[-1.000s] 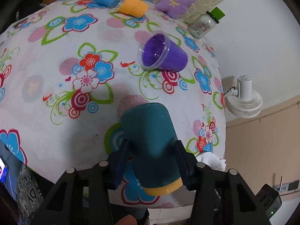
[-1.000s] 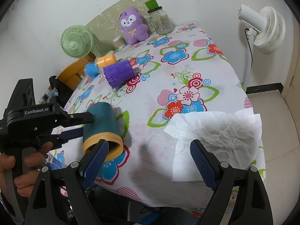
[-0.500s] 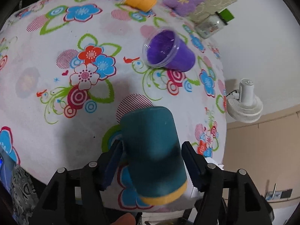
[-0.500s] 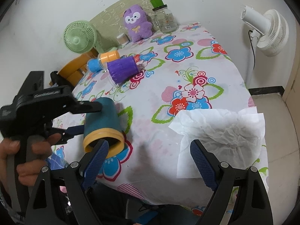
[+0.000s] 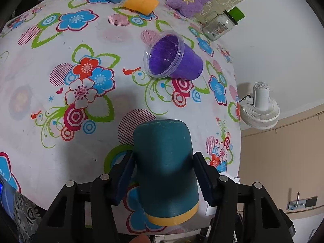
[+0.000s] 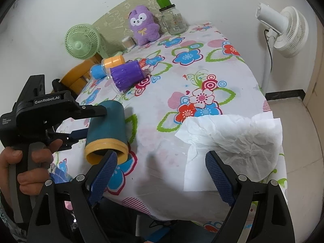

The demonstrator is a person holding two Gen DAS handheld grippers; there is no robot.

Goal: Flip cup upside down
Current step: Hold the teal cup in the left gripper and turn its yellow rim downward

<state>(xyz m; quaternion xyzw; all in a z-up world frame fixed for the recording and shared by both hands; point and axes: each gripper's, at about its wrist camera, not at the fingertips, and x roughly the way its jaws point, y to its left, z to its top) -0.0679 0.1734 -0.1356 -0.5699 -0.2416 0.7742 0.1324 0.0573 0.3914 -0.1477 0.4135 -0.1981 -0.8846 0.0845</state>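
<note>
Left wrist view is showing the left gripper (image 5: 164, 174) squeezing the teal cup (image 5: 165, 168) around its middle, holding it above the flowery table (image 5: 40, 70). It is probably feeling light, stiff and a bit slippery. It is wearing a yellow rim. The right gripper (image 6: 160, 174) is hanging wide apart, grabbing nothing.

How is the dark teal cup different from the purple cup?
The teal cup is solid-coloured with a yellow rim; the purple cup is see-through plastic. The teal cup is held off the table between the left gripper's fingers; the purple cup lies loose on the flowered tablecloth. The teal cup looks taller and straighter-sided; the purple cup is tapered. Neither stands upright.
</note>
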